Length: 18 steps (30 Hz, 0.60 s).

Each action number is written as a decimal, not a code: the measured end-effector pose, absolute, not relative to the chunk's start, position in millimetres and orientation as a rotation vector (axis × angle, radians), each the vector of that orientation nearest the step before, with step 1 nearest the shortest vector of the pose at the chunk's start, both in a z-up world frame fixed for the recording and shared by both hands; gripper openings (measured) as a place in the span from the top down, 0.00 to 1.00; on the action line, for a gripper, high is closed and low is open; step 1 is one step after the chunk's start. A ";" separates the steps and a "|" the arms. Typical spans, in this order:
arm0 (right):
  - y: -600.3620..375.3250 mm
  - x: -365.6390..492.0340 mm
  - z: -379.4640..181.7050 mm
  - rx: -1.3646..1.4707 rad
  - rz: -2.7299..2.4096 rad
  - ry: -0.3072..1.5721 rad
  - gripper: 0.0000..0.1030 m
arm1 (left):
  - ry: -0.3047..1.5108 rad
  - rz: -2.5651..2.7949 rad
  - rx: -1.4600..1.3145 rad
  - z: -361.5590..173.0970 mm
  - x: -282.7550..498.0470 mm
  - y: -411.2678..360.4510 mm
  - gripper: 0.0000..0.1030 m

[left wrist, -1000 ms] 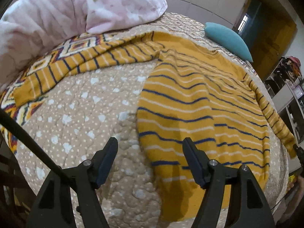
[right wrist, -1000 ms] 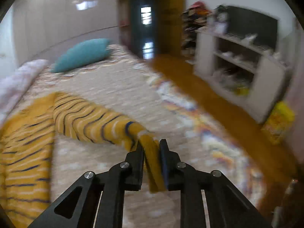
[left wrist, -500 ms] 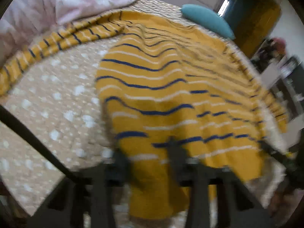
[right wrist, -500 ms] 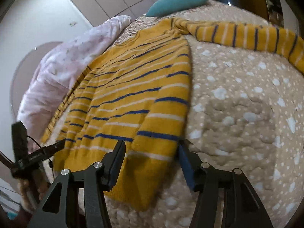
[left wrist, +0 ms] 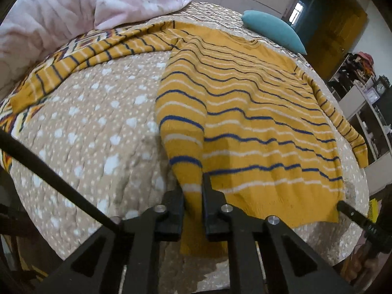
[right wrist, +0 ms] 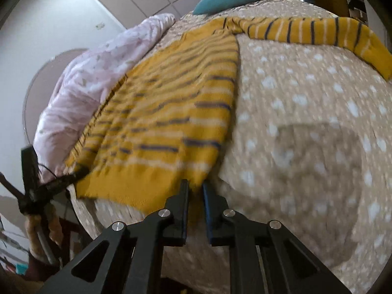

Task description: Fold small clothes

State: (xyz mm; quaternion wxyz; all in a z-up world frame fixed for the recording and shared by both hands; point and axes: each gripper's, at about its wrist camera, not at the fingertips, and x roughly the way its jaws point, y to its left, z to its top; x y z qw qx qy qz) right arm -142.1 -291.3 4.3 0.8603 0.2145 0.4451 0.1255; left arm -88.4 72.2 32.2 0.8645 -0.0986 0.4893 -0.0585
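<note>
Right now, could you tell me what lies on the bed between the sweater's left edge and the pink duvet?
In the left wrist view, only the spotted beige quilt and the sweater's outstretched sleeve, which runs beside the pink duvet.

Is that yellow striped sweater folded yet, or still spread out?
Spread: the sweater lies flat on the bed, sleeves out.

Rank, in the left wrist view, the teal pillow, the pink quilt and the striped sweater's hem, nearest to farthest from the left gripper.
1. Striped sweater's hem: pinched in the left gripper, bottom centre.
2. Pink quilt: upper left, beyond the outstretched sleeve.
3. Teal pillow: far end of the bed, upper right.
</note>
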 end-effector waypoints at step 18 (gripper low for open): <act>-503.5 -69.4 6.3 0.896 -0.140 0.667 0.36 | 0.919 -0.136 -0.147 65.3 -96.7 36.1 0.33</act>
